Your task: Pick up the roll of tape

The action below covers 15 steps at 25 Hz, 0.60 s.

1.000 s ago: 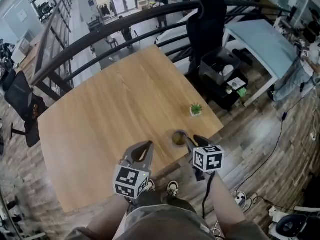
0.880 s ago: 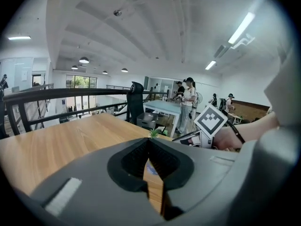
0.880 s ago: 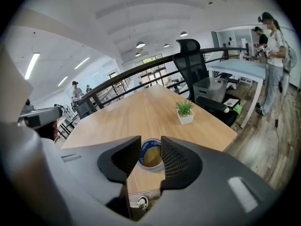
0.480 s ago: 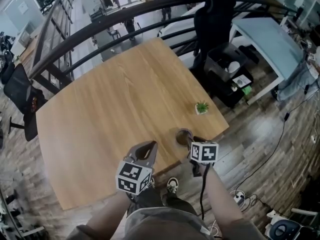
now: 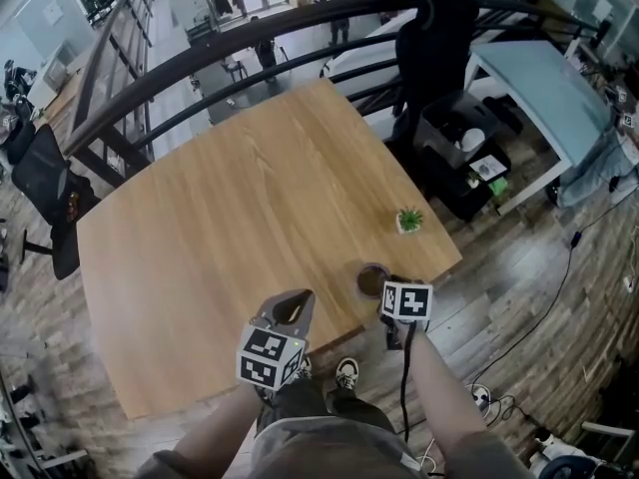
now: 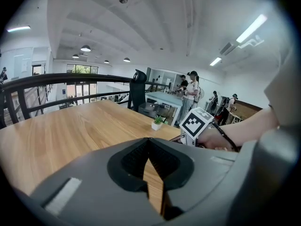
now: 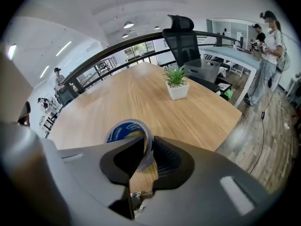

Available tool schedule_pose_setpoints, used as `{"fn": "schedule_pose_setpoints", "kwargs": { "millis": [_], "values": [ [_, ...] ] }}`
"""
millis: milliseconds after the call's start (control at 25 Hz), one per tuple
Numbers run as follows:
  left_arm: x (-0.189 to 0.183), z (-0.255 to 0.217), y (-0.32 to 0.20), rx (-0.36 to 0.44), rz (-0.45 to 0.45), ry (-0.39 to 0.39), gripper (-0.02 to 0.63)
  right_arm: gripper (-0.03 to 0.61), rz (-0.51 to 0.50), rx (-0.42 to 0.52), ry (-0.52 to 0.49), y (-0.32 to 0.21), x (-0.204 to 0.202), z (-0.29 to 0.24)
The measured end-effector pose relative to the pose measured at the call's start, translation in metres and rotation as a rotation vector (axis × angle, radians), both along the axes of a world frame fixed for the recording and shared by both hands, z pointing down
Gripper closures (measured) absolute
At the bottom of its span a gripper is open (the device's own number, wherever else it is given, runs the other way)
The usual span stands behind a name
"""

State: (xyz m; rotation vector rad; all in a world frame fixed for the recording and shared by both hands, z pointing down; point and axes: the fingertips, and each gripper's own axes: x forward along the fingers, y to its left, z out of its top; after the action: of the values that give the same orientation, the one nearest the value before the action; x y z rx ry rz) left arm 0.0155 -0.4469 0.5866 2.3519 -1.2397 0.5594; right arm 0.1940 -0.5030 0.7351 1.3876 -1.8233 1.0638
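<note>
The roll of tape [image 5: 371, 280] is clear tape on a blue-printed core, near the front right edge of the wooden table [image 5: 230, 208]. My right gripper [image 5: 388, 289] is shut on the roll's near wall. In the right gripper view the roll [image 7: 124, 128] stands tilted on edge, its wall pinched between the jaws of my right gripper [image 7: 141, 147]. Whether it still touches the table I cannot tell. My left gripper [image 5: 286, 310] hovers over the table's front edge, shut and holding nothing. In its own view my left gripper [image 6: 149, 147] shows only wood past the jaws.
A small potted plant [image 5: 408, 220] in a white pot stands right of the tape near the table's edge. A black office chair [image 5: 429, 38] and a dark railing [image 5: 200, 58] lie beyond the table. People stand at the far desks [image 7: 265, 41].
My right gripper has moved in from beside the roll and shut on its wall, tipping the roll up. The left gripper has barely shifted.
</note>
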Motion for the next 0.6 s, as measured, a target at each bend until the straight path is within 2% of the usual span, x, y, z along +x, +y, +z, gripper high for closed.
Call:
{"fn": "schedule_pose_setpoints", "kwargs": {
  "millis": [280,600],
  "values": [
    [-0.001,-0.009,0.001,0.012,-0.017,0.027,0.612,0.531,0.013,0.077,-0.039,-0.001,0.006,-0.026],
    [-0.006,-0.072,0.0,0.119,-0.042,0.052,0.612,0.531,-0.096,0.319,-0.084,0.003,-0.002,-0.151]
  ]
}}
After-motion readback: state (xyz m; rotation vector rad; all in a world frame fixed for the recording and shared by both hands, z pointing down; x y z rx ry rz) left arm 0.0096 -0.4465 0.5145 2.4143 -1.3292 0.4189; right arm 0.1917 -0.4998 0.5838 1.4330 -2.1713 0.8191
